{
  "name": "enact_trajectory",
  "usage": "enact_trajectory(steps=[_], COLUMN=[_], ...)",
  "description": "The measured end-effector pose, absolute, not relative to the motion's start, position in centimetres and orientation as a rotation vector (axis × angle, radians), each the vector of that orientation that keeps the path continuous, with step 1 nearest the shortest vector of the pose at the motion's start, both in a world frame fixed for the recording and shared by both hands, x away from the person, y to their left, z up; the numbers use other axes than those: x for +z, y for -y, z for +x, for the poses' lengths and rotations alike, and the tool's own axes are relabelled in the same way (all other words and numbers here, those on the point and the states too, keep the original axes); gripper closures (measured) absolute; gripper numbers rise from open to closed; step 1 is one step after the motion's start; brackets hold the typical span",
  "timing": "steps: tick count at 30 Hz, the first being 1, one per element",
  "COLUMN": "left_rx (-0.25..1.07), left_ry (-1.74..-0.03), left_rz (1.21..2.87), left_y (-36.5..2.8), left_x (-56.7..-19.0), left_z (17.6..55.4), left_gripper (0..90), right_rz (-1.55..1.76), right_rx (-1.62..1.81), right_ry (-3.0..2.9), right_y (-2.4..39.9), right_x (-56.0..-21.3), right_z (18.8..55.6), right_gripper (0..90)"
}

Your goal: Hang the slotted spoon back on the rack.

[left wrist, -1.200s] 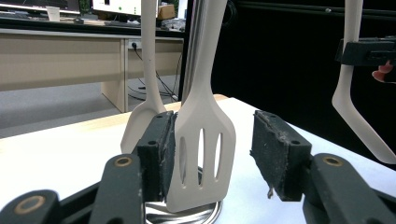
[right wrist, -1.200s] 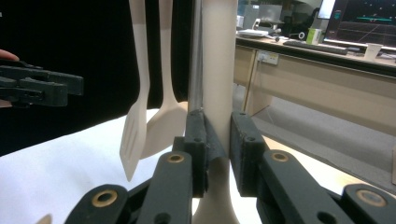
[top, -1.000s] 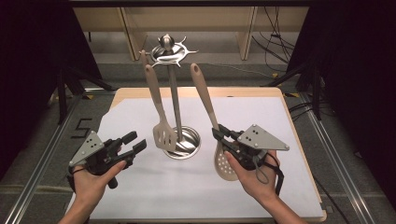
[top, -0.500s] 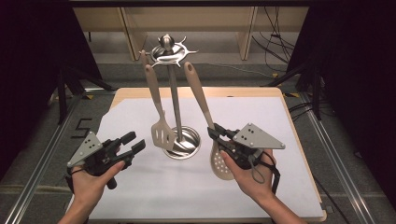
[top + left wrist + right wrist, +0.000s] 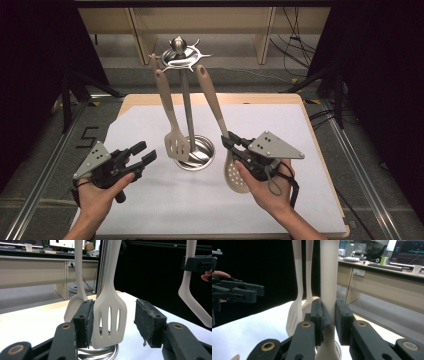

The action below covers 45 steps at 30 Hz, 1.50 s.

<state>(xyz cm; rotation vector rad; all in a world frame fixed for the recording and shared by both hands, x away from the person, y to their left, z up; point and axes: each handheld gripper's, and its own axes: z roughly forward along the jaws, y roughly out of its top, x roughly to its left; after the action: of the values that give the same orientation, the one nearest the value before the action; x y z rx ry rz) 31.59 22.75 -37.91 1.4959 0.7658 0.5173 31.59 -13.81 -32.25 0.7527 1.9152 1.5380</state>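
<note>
Right gripper is clamping the perforated spoon's handle while I'm hanging it on the rack; left gripper is waiting released.

Background and non-task items around the work area

White sheet covers most of the wooden counter; slotted spatula hangs from the metal utensil stand, round steel base on the sheet. Another pale utensil hangs behind the spatula. Black curtains on both sides, cables on the floor beyond, long desk with monitors farther back.
</note>
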Motion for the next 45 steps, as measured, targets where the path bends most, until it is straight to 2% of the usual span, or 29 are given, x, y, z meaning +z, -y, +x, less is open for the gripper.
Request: enact_trajectory(steps=[45], left_rx=[0.514], left_ry=[-0.767], left_rz=[1.496], left_y=[-22.9], left_x=[-38.1], left_z=[31.5], left_gripper=[48.6], right_rz=[0.839], right_rx=[1.495], right_ry=[-1.993], right_y=[12.0], right_x=[-32.8], right_z=[32.7], right_gripper=[78.9])
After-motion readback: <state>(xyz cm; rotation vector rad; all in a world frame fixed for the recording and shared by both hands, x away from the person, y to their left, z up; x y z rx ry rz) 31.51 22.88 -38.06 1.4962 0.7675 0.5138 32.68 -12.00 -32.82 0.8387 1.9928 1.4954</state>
